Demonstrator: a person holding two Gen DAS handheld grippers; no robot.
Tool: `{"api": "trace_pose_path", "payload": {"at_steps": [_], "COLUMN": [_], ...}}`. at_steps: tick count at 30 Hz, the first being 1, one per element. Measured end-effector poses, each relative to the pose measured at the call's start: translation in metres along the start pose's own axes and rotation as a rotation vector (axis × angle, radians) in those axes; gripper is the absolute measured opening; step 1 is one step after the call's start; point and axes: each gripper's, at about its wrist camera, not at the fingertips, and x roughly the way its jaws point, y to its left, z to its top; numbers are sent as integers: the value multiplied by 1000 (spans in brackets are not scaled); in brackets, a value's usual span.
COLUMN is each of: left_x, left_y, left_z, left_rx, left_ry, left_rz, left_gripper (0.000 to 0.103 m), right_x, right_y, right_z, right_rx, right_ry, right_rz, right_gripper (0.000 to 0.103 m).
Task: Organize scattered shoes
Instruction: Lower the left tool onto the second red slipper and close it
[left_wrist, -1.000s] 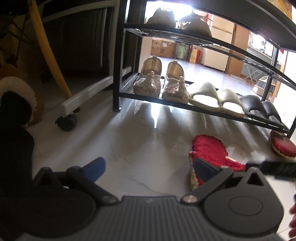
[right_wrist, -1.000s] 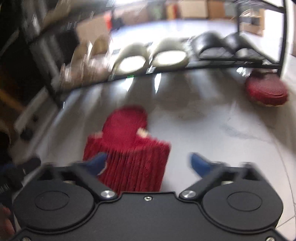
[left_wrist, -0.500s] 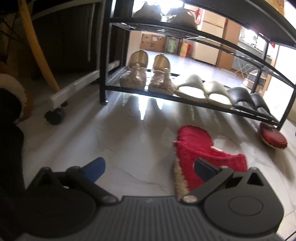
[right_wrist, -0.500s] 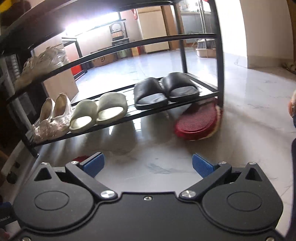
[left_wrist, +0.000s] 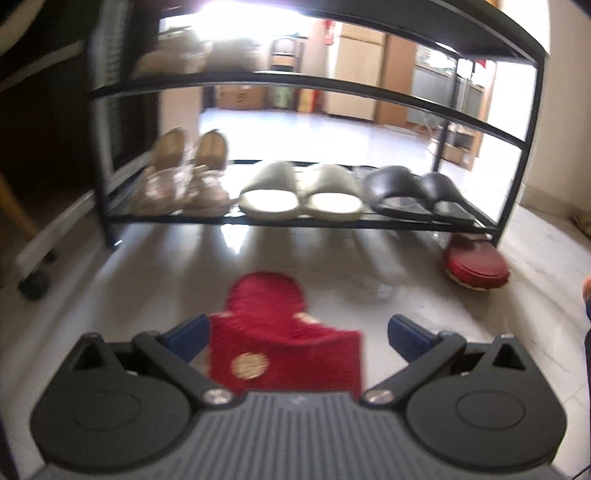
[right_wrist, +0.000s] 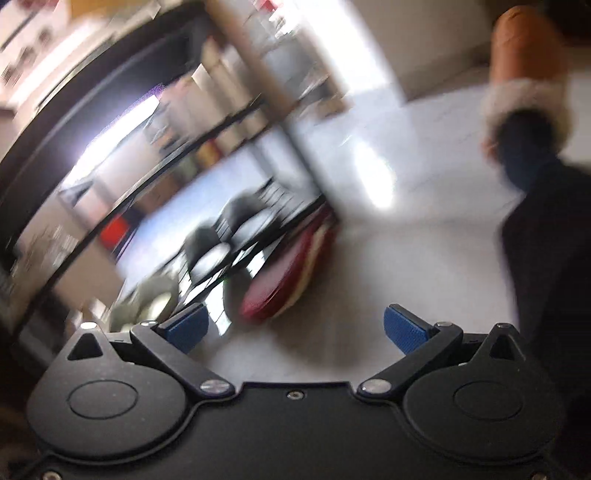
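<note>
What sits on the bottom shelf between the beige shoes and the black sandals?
A pair of cream slippers, seen in the left wrist view.

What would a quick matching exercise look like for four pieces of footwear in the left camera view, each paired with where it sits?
Things:
1. black slides
2. cream slippers
3. fuzzy red slipper
4. upturned red slipper

Places:
A. floor, by the rack's right leg
B. bottom shelf, middle
C. floor, between the left hand-held gripper's open fingers
D. bottom shelf, right end

Pairs: 1-D, 2-B, 3-C, 4-A
</note>
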Motion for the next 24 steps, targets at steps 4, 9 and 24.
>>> {"api": "trace_pose_path", "payload": {"at_steps": [4, 9, 24], "left_x": [15, 38, 132], "left_y": [-44, -100, -223], "left_z": [12, 21, 28], "left_rx": [100, 238, 416], "left_ry": [-15, -50, -55], "left_rz": [-50, -90, -224], "left_gripper": [103, 103, 103], "right_x": [-10, -3, 6], "right_y": [-12, -32, -75], "right_z": [10, 12, 19], "right_rx": [5, 90, 330], "right_ry": [-102, -117, -88], "right_rz": [-13, -2, 8], "right_gripper": [103, 103, 103]}}
